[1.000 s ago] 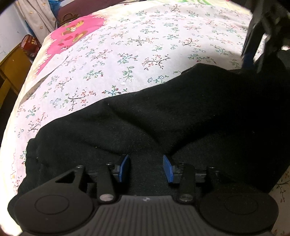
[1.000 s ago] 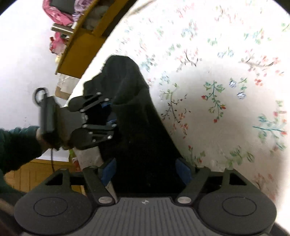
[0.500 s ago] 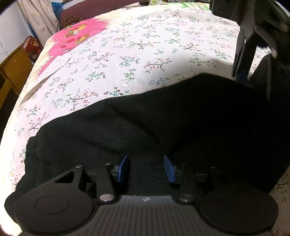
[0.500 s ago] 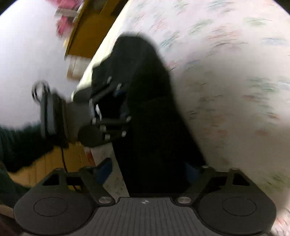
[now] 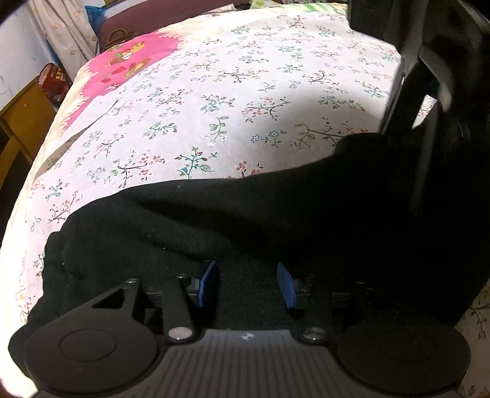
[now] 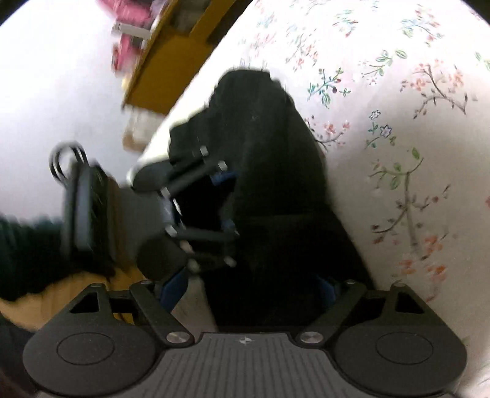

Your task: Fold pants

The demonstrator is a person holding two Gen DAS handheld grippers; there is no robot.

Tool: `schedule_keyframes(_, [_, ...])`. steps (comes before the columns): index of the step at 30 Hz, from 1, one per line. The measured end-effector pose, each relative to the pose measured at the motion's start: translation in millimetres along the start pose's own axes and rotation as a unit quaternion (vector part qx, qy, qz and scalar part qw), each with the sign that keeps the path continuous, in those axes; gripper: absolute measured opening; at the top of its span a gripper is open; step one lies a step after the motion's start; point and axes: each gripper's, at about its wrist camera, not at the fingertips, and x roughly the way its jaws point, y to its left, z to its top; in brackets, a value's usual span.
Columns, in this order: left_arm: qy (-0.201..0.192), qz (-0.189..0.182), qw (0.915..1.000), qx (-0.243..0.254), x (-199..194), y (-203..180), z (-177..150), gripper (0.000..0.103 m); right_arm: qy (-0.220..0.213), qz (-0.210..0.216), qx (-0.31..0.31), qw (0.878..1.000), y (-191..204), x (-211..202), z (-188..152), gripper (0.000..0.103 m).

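Observation:
The black pants (image 5: pixel 245 214) lie along the near edge of a floral bedsheet (image 5: pixel 214 107). My left gripper (image 5: pixel 247 286) sits low over the pants with its blue pads apart and black cloth between them. My right gripper (image 6: pixel 249 290) has its blue pads wide apart with the pants (image 6: pixel 269 171) between them. The right gripper's black body (image 5: pixel 428 76) looms close at the right of the left wrist view, over the pants' far end. The left gripper (image 6: pixel 223 202) shows in the right wrist view beside the pants.
A pink cartoon patch (image 5: pixel 128 64) lies on the far left of the sheet. A yellow wooden cabinet (image 5: pixel 21 122) stands off the bed's left side and also shows in the right wrist view (image 6: pixel 171 55). A curtain (image 5: pixel 64 27) hangs behind.
The right gripper has swung in closer over the pants' right end, toward the left gripper. The cloth's far edge has risen and bunched there. The left gripper has hardly moved.

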Motion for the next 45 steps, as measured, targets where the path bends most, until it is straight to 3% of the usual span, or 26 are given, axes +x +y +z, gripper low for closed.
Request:
schedule_keyframes(2, [0.001,0.003,1.0,-0.003,0,-1,0,0.054,-0.061,0.062,0.089,0.992,-22,-6,-3,0.075])
schedule_keyframes(3, [0.001,0.003,1.0,-0.005,0,-1,0,0.054,-0.1,0.099,0.136,0.981,-32,-9,-5,0.074])
schedule_keyframes(4, [0.0,0.004,1.0,-0.008,0,-1,0,0.054,-0.155,0.158,0.193,0.956,-45,-13,-9,0.073])
schedule_keyframes(5, [0.0,0.004,1.0,-0.009,0,-1,-1,0.054,-0.211,0.23,0.238,0.92,-58,-15,-16,0.063])
schedule_keyframes(6, [0.0,0.005,1.0,-0.008,0,-1,-1,0.054,-0.266,0.299,0.27,0.876,-69,-15,-21,0.055])
schedule_keyframes(7, [0.0,0.004,1.0,-0.007,0,-1,0,0.054,-0.301,0.322,0.288,0.85,-75,-18,-23,0.055])
schedule_keyframes(8, [0.002,0.003,1.0,-0.009,0,0,0,0.054,-0.335,0.319,0.299,0.835,-80,-24,-25,0.062])
schedule_keyframes(9, [0.002,0.0,0.9999,-0.013,0,1,0,0.054,-0.351,0.289,0.294,0.841,-82,-35,-24,0.063])
schedule_keyframes(10, [0.002,-0.003,0.9998,-0.017,1,3,0,0.054,-0.352,0.254,0.28,0.856,-80,-44,-23,0.063])
schedule_keyframes(12, [0.004,-0.002,0.9999,-0.013,1,3,2,0.055,-0.327,0.158,0.23,0.903,-65,-63,-21,0.063])
schedule_keyframes(14, [0.008,0.001,0.9999,-0.01,-1,3,8,0.055,-0.296,0.067,0.176,0.937,-45,-71,-21,0.063])
schedule_keyframes(16, [0.008,-0.001,0.9999,-0.011,-7,6,14,0.055,-0.255,-0.008,0.128,0.959,-32,-77,-22,0.062])
schedule_keyframes(19, [-0.001,0.017,0.9996,-0.024,-21,18,20,0.055,-0.218,-0.062,0.084,0.97,-19,-76,-27,0.062])
schedule_keyframes(22, [-0.017,0.036,0.9966,-0.071,-35,44,31,0.056,-0.219,-0.105,0.025,0.97,1,-69,-31,0.062])
schedule_keyframes(24, [-0.026,0.036,0.9928,-0.111,-32,62,37,0.056,-0.221,-0.1,-0.021,0.97,14,-67,-43,0.062])
schedule_keyframes(26, [-0.029,0.046,0.994,-0.095,-17,65,42,0.056,-0.206,-0.122,-0.056,0.969,25,-48,-38,0.062])
schedule_keyframes(28, [-0.014,0.07,0.9949,-0.071,2,65,41,0.057,-0.171,-0.194,-0.067,0.964,21,-29,-36,0.054])
schedule_keyframes(29, [0.013,0.086,0.9931,-0.078,14,71,34,0.058,-0.153,-0.234,-0.062,0.958,13,-23,-36,0.048])
schedule_keyframes(30, [0.027,0.092,0.9909,-0.095,20,79,25,0.057,-0.146,-0.26,-0.057,0.953,4,-22,-39,0.034])
schedule_keyframes(31, [0.019,0.081,0.9902,-0.112,18,88,14,0.057,-0.147,-0.271,-0.052,0.95,-3,-27,-42,0.032])
schedule_keyframes(33, [0.016,0.085,0.9908,-0.104,11,87,10,0.053,-0.155,-0.271,-0.027,0.95,-8,-38,-43,0.032])
schedule_keyframes(36, [0.039,0.124,0.9879,-0.084,3,85,4,0.054,-0.158,-0.289,-0.014,0.944,-7,-47,-50,0.037])
schedule_keyframes(40, [0.06,0.126,0.9775,-0.159,-9,103,-5,0.053,-0.189,-0.32,-0.025,0.928,21,-62,-67,0.048])
schedule_keyframes(42, [0.041,0.135,0.9831,-0.116,-17,84,5,0.053,-0.212,-0.324,0.0,0.922,23,-74,-78,0.049])
schedule_keyframes(45, [-0.018,0.118,0.9914,-0.055,-30,46,27,0.055,-0.248,-0.306,0.023,0.919,27,-86,-96,0.046])
